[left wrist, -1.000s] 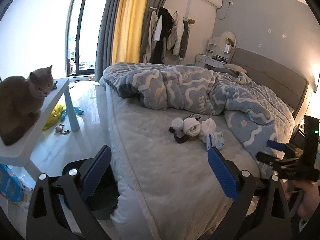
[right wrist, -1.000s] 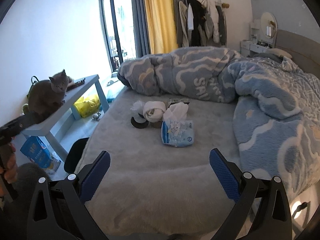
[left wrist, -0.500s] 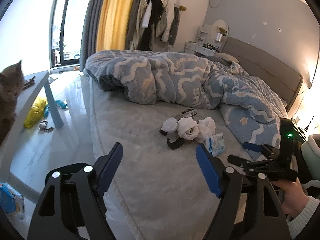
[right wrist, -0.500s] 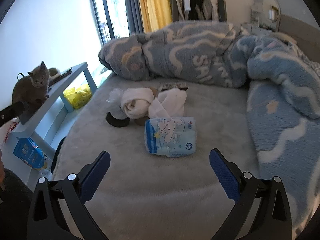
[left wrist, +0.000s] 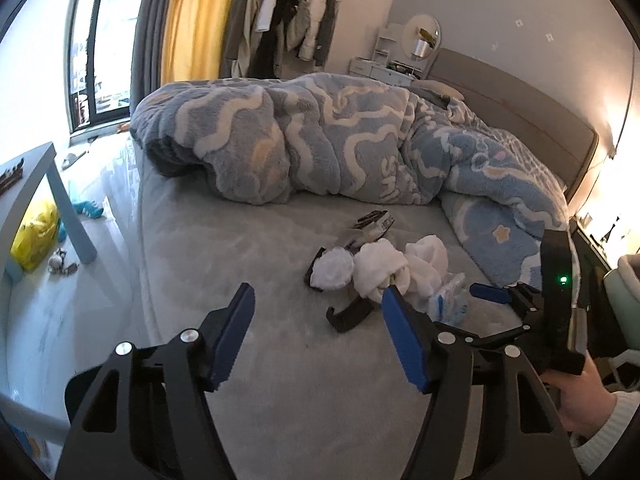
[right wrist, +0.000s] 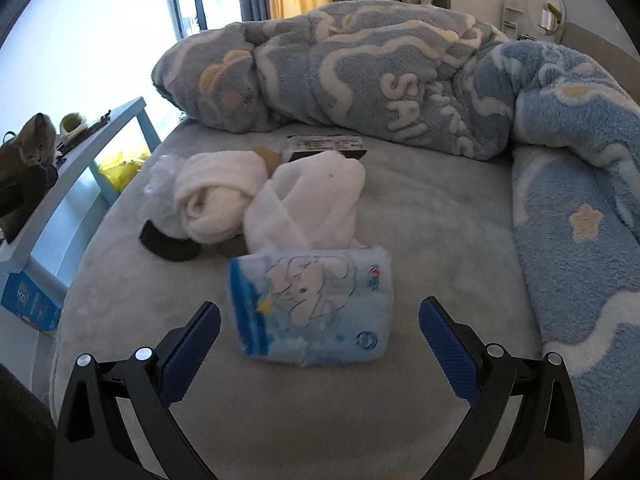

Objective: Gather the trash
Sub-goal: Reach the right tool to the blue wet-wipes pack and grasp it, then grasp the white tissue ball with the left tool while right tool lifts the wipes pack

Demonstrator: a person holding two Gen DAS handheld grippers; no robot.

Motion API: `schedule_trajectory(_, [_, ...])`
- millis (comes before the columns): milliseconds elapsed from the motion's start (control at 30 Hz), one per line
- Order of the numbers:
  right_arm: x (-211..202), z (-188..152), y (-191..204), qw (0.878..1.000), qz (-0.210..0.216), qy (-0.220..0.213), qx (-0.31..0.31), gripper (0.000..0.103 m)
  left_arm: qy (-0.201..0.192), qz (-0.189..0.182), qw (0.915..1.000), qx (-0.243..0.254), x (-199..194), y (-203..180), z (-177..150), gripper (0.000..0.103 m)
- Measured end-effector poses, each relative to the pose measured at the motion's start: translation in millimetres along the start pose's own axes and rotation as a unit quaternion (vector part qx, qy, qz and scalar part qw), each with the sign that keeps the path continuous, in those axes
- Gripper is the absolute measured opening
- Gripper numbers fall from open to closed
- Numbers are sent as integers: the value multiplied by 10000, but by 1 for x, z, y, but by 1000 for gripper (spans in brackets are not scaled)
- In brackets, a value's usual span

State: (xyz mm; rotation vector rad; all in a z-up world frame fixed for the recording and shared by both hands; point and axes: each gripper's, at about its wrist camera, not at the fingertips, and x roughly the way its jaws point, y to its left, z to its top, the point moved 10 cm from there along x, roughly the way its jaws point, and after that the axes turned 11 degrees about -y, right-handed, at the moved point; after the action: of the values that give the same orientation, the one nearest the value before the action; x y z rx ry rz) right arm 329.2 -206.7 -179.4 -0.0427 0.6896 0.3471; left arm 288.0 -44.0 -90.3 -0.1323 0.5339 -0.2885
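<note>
Tissue pack [right wrist: 312,304]: soft, glossy, rectangular, w/ crumpled white wads [right wrist: 308,200] behind.

The tissue pack [right wrist: 316,312] lies on the bed [right wrist: 420,240], nearest the camera in the right wrist view. Just behind it sit two rolled towels [right wrist: 264,196], touching each other. A flat packet [right wrist: 326,146] lies behind the towels, before the heaped blanket [right wrist: 360,76]. Left of the bed stands a side table [right wrist: 100,140] with a cat [right wrist: 30,152] on it.
</note>
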Motion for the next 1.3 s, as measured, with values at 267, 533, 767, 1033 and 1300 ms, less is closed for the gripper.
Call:
schedule_trajectory(267, [16, -8, -5, 9993, 242, 179, 228, 73, 112, -151, 9996, -199, 34, 2, -6, 66])
schedule_trajectory(533, [6, -2, -4, 9993, 273, 148, 221, 71, 265, -190, 9984, -468, 63, 12, -23, 56])
schedule_trajectory(767, [-14, 16, -19, 9989, 212, -147, 382, 71, 182, -382, 9969, -663, 72, 2, -19, 56])
schedule_trajectory(1033, [-29, 36, -20, 9975, 327, -451, 433, 71, 124, -473, 9952, -852, 80, -6, -13, 56])
schedule_trajectory(1300, [-32, 45, -13, 9966, 426, -527, 459, 71, 204, -735, 9869, -1421, 87, 0, -18, 41])
